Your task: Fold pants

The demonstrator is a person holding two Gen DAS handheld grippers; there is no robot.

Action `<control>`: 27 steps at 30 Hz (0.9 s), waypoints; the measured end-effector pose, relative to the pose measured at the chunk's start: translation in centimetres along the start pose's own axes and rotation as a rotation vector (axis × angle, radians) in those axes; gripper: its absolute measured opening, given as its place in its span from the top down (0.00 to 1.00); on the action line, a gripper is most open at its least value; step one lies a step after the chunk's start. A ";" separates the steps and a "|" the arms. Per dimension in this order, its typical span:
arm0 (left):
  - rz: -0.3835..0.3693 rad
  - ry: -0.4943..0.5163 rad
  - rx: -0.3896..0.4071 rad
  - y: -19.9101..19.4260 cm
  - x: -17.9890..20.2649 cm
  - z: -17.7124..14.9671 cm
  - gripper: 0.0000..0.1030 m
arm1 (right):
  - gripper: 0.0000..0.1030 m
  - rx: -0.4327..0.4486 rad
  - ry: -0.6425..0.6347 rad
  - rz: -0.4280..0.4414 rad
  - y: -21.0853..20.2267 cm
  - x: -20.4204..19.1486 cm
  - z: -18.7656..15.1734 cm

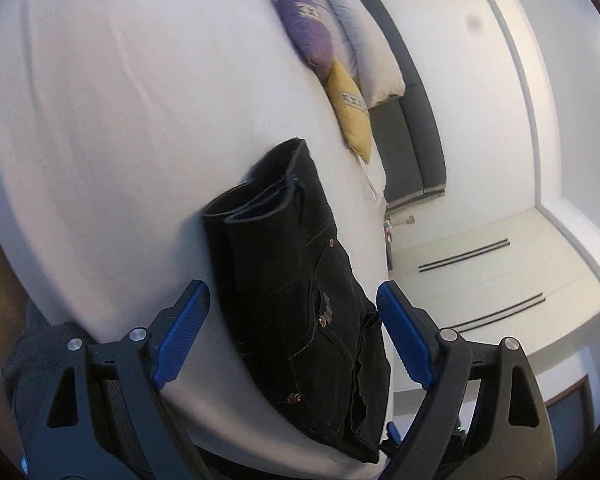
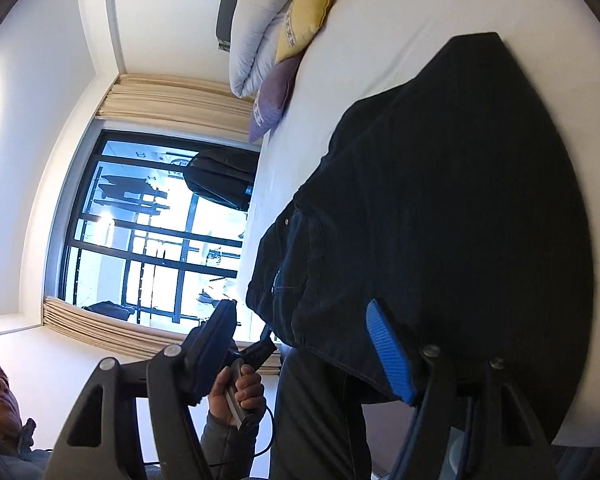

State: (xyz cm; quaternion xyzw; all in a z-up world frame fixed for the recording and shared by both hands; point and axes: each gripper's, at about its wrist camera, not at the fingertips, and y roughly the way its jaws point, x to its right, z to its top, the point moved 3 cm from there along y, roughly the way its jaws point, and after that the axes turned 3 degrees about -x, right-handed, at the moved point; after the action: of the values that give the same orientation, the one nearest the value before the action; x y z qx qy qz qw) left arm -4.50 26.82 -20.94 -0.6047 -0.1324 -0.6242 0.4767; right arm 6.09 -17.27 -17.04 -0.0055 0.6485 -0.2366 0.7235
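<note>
Black pants [image 1: 292, 264] lie folded into a compact bundle on the white bed [image 1: 120, 120], near its edge, with rivets and pocket seams showing. My left gripper [image 1: 292, 288] is open, its blue pads either side of the bundle's near end and not pressing it. In the right wrist view the pants [image 2: 440, 200] fill the right half as a dark mound on the bed [image 2: 380, 20]. My right gripper [image 2: 300, 306] is open at the bundle's near edge. One blue pad lies against the cloth and the other stands free in the air.
Purple [image 1: 304, 28], yellow [image 1: 350, 112] and pale grey [image 1: 360, 40] pillows lean against a dark headboard [image 1: 412, 120]. White cupboard doors [image 1: 480, 272] stand beyond the bed. A large window [image 2: 148, 240] with curtains is opposite. A person's hand [image 2: 236, 392] grips a handle beside the bed.
</note>
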 end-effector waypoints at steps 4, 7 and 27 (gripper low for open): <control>-0.039 -0.054 0.003 1.7 -1.3 0.3 0.19 | 0.31 0.007 0.002 0.009 -0.4 -0.3 -0.1; -0.074 -0.084 0.019 1.9 -1.7 0.6 0.29 | 0.31 0.003 -0.006 0.013 -0.3 -0.6 -0.2; -0.029 -0.056 0.017 0.9 -0.9 1.0 0.90 | 0.41 -0.111 -0.078 -0.210 7.3 -0.1 2.2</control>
State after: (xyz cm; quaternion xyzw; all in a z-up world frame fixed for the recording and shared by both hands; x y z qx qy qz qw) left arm -3.33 27.54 -21.88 -0.6160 -0.1596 -0.6126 0.4688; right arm 10.62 -11.41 -18.88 -0.1226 0.6278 -0.2746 0.7179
